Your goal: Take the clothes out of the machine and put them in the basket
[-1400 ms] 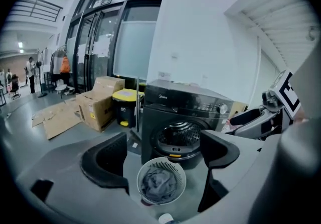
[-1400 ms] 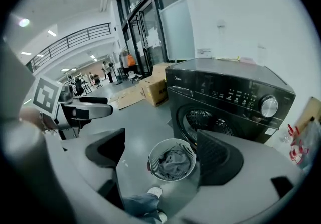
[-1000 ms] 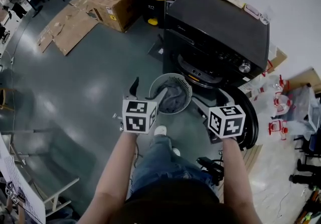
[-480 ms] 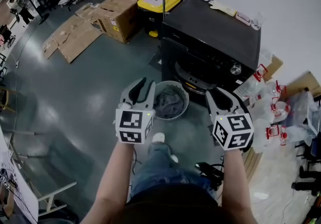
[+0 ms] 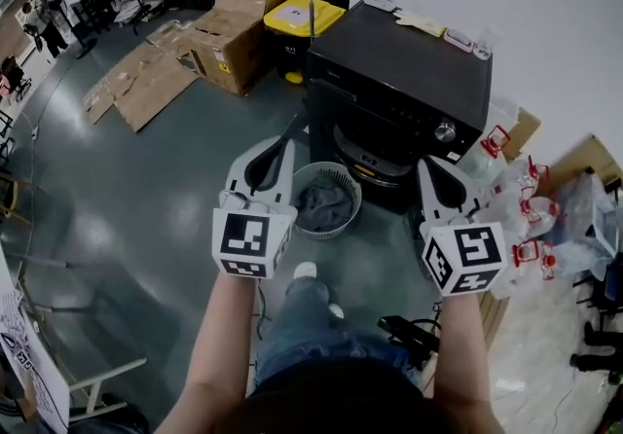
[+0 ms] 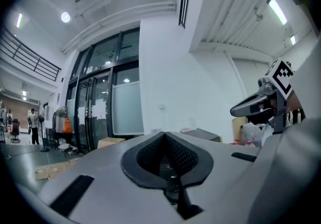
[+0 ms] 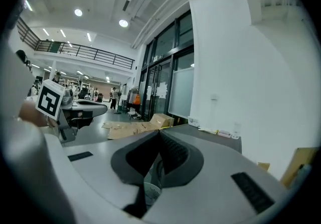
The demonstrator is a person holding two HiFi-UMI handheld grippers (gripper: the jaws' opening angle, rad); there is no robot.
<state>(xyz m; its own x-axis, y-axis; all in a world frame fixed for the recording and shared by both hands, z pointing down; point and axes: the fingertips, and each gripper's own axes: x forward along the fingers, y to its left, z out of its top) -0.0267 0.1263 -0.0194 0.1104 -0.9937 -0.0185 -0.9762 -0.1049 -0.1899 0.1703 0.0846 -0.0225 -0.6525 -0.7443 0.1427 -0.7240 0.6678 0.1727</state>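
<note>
Holding both tools out level, I have the left gripper (image 5: 291, 126) and the right gripper (image 5: 424, 165) with jaws that have just been closing and now meet, nothing between them. Below and between them, nearer the left one, the round white plastic basket (image 5: 344, 175) sits on the grey floor (image 5: 146, 198) with crumpled grey clothes (image 5: 316, 200) inside. Just beyond the tips stands the black front-loading machine (image 5: 409, 82). Farther past the left gripper are brown cardboard boxes (image 5: 238, 4) and a yellow-lidded bin (image 5: 304, 16).

Left claw (image 5: 289, 127) and right claw (image 5: 425, 165) rose, closing (both empty).
</note>
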